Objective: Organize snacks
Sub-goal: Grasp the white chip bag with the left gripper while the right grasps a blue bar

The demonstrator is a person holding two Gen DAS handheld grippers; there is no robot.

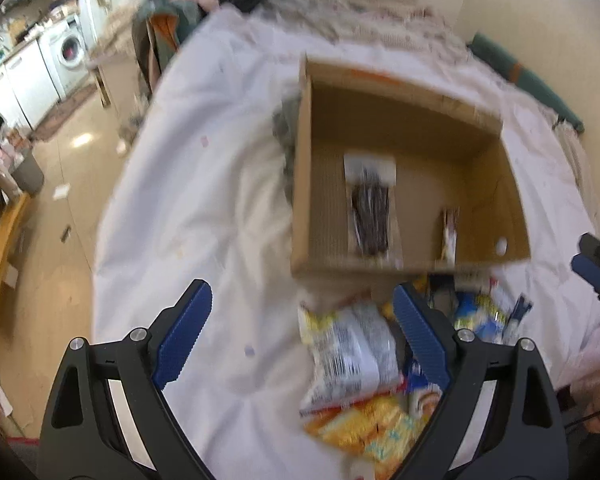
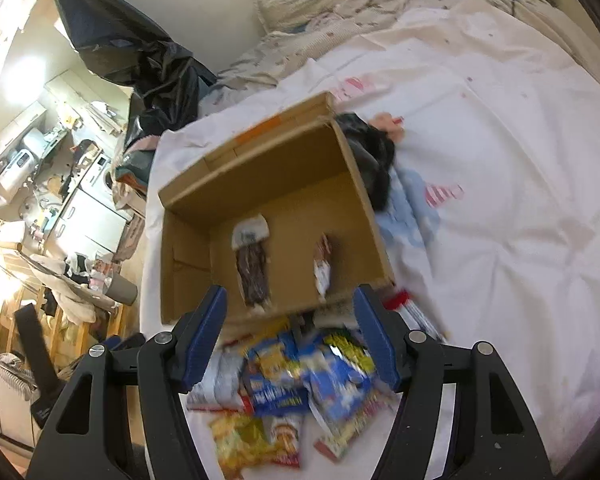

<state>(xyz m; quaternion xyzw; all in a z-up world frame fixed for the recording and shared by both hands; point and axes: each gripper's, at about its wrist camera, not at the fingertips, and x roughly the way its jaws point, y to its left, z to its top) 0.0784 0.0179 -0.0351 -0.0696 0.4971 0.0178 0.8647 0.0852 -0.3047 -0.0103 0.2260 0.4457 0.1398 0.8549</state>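
An open cardboard box (image 1: 380, 92) (image 2: 260, 160) sits on the white bed cover. In it lie a clear pack of dark sticks (image 1: 370, 208) (image 2: 253, 268) and a small brown-and-white wrapper (image 1: 449, 232) (image 2: 323, 266). A pile of snack packets (image 1: 364, 364) (image 2: 296, 380) lies just in front of the box. My left gripper (image 1: 302, 308) is open and empty above the pile's left side. My right gripper (image 2: 290, 304) is open and empty over the pile, near the box's front wall; its tip shows in the left wrist view (image 1: 592, 268).
The white bed cover (image 1: 204, 200) (image 2: 500, 160) spreads around the box. Dark clothing (image 2: 370, 152) lies by the box's far right corner. Pillows (image 2: 300, 0) sit at the wall. A kitchen with a washing machine (image 1: 70, 50) is beyond the bed's left edge.
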